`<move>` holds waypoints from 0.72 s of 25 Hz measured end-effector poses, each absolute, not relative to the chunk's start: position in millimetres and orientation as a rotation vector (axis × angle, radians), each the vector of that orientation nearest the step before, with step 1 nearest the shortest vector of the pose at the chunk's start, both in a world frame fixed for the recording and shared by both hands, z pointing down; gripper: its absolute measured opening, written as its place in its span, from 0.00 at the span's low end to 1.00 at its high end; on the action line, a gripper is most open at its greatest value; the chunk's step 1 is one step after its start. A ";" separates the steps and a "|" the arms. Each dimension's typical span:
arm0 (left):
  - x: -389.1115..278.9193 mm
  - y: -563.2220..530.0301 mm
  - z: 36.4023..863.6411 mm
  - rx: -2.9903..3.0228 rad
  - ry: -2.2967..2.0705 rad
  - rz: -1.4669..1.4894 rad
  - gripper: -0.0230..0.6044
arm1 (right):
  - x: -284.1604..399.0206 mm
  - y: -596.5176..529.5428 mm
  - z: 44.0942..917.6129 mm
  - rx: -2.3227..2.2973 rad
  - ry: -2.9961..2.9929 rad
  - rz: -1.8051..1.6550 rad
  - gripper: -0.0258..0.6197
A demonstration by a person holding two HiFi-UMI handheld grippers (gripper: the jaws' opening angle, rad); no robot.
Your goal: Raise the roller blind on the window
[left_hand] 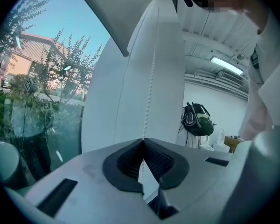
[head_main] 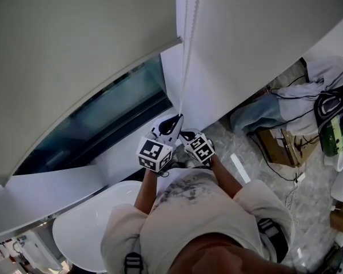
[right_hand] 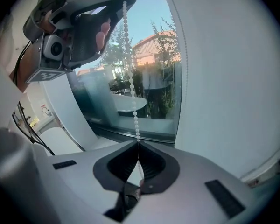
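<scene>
The chain's point(head_main: 186, 44) top runs out of the head view's upper edge, so the roller itself is not seen, and below the tools the chain is lost behind their bodies and the person's head point(head_main: 217, 256). A second, fainter strand beside it in the left view is hard to follow. The left tool point(left_hand: 143, 141) has its jaws pressed together on the chain, whose beads rise straight up from the tip where the pads meet. The right tool point(right_hand: 138, 143) is likewise clamped tight on the same chain, just below the left one, which shows at the top of the right view with the beads leading into it. In the head view the two marker cubes sit side by side, nearly touching. The blind point(head_main: 74, 56) covers the upper part of the window, its bottom edge slanting across the head view, with bare glass point(head_main: 108, 124) below it. The chain hangs in a narrow strip between the blind's side edge and a white wall point(head_main: 263, 33) on the right. A round white worktop point(head_main: 83, 227) lies close under the left arm. Boxes point(head_main: 280, 144), cables and a bag point(head_main: 334, 121) crowd the floor to the right.
</scene>
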State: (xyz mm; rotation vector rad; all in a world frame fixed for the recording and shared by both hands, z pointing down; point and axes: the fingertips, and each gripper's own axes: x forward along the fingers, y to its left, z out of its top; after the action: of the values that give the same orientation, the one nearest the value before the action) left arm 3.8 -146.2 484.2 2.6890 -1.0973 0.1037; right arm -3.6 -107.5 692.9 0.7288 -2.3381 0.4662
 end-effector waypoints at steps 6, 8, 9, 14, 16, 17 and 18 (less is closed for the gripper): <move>2.9 -144.7 482.3 2.697 -1.098 0.114 0.05 | -2.0 -99.4 684.0 0.735 -2.358 0.394 0.14; 2.4 -144.0 482.0 2.698 -1.101 0.114 0.05 | -3.3 -97.3 673.8 0.742 -2.387 0.383 0.14; 2.2 -143.4 482.0 2.699 -1.102 0.113 0.05 | -3.5 -96.4 669.1 0.745 -2.398 0.378 0.15; -1.3 -140.2 481.9 2.704 -1.106 0.105 0.05 | -1.6 -98.6 619.9 0.820 -2.475 0.333 0.27; -4.6 -140.2 483.9 2.704 -1.107 0.102 0.05 | -0.6 -103.3 589.8 0.870 -2.519 0.293 0.27; -5.9 -140.4 485.0 2.703 -1.109 0.100 0.05 | -0.5 -106.2 573.4 0.893 -2.543 0.267 0.27; -6.7 -140.5 485.7 2.703 -1.110 0.098 0.05 | -0.3 -109.0 556.3 0.915 -2.567 0.237 0.27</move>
State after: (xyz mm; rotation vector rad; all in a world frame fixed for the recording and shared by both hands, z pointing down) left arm -6.7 -140.5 485.7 2.7029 -1.1100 0.0977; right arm -0.3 -109.0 556.3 0.9145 -2.5672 0.2373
